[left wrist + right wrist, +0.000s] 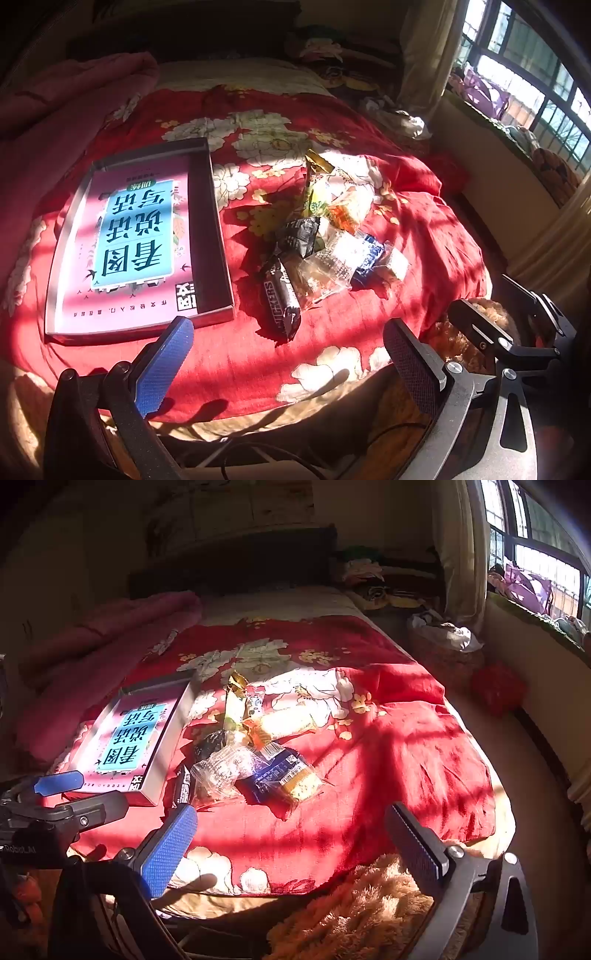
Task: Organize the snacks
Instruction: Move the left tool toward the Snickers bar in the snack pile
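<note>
A sunlit bedroom: a bed under a red floral quilt (229, 354), window to the right. A loose heap of wrapped snacks (325, 240) lies ahead of the left tool (288, 358) and ahead-left of the right tool (291, 842). A shallow grey box holding a pink book (136, 243) sits left of the heap. Both tools hover spread and empty. The crinkly wrappers overlap on soft bedding, so a pinch could likely snag two packets or slip.
</note>
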Motion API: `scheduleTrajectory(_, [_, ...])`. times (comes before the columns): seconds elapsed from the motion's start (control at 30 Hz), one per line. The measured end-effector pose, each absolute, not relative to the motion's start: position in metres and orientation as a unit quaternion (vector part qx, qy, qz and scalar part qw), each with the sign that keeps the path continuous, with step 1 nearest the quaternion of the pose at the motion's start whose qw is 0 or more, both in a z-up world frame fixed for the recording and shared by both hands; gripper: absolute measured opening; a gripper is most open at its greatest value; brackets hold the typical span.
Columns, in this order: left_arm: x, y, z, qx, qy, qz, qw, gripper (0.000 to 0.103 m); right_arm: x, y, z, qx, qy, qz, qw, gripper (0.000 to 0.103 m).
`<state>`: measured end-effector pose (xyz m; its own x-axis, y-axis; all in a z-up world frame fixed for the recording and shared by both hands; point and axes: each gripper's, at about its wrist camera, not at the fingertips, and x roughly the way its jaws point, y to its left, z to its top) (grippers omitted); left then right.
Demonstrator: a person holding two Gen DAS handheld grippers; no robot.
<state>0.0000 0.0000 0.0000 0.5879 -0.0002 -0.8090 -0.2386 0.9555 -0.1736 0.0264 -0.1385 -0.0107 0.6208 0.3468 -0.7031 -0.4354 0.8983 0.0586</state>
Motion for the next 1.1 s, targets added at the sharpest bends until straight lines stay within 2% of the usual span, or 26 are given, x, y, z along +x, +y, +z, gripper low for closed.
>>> scheduleTrajectory(1.1, [0.011, 0.006, -0.013, -0.149, 0.46, 0.057, 0.873, 0.102, 0.033, -0.142, -0.018, -0.051, 0.384, 0.218, 0.896, 0.103])
